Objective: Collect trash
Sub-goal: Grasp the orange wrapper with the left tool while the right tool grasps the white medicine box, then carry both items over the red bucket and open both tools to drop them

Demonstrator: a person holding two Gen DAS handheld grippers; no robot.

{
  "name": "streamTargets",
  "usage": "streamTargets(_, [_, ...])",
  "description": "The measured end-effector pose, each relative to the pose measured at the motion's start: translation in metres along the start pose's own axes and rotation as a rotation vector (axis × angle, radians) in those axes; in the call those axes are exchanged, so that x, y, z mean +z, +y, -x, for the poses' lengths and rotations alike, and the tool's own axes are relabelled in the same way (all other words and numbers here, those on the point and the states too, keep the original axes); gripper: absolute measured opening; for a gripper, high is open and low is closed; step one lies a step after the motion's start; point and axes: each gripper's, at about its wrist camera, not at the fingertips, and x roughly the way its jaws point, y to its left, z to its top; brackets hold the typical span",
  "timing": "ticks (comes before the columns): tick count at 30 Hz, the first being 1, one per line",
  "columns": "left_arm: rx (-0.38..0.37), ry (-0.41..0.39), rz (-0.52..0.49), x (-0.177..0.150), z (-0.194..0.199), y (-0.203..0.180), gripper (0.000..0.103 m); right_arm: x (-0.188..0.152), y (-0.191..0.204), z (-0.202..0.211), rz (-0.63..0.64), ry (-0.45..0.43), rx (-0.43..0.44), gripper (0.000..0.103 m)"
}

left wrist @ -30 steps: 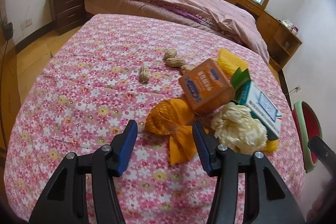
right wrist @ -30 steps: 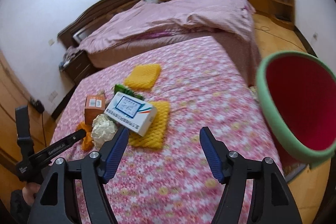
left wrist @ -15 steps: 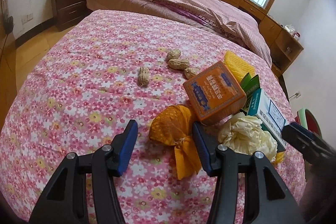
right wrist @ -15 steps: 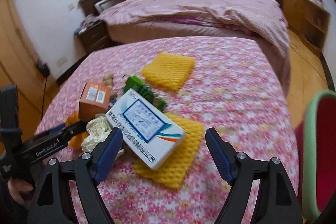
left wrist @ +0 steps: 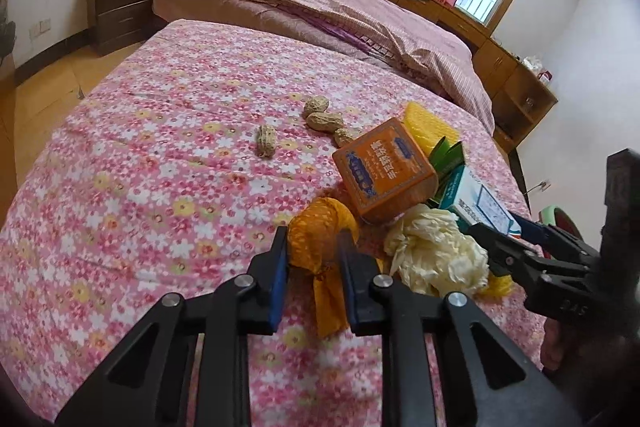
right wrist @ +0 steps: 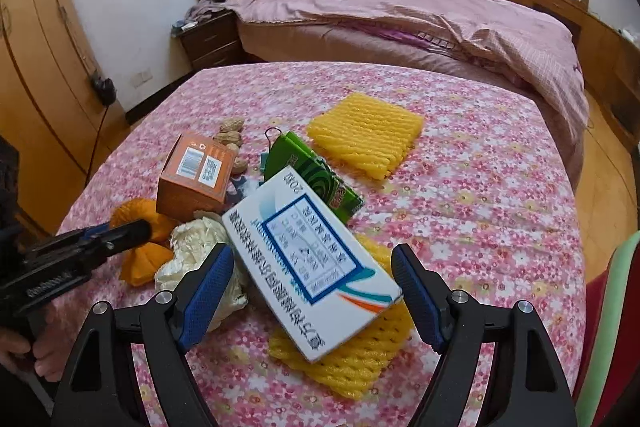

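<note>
Left gripper is narrowed around the orange net, its blue pads against the net's sides; the net lies on the floral cloth, its twisted tail trailing toward the camera. Whether the pads are pressing it firmly cannot be told. Just right of the net sits the cream wad, with the orange box tilted behind both. Right gripper is spread wide, pads on either side of the white box without touching it; the white box leans tilted across a yellow foam sheet, its far end over the green packet. A second foam pad lies flat farther back, apart from the pile. Peanuts are scattered behind the orange box. Bin rim shows at the right edge of the right view, beside the table.
</note>
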Motion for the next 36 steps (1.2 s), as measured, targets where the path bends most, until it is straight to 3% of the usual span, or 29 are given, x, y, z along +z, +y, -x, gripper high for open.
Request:
streamTargets(6, [-0.027,-0.036,0.003,-0.004,0.025,-0.002,0.023,-0.012,0.006,0.016,-0.012,-0.022,-0.029,0.059])
streamTargets(17, [-0.074,-0.100,-0.037,-0.014,0.080,-0.019,0.023,-0.044,0.007,0.091,-0.173,-0.184,0.002,0.057])
streamTargets(25, [-0.135,-0.134,-0.124,-0.018,0.114,-0.056,0.023,-0.070,-0.014,0.149,-0.326,-0.303,-0.006,0.057])
streamTargets(36, [-0.249,-0.097,-0.247,-0.018,0.110,-0.128,0.023,-0.108,-0.079,0.219,-0.519,-0.397,-0.188,0.057])
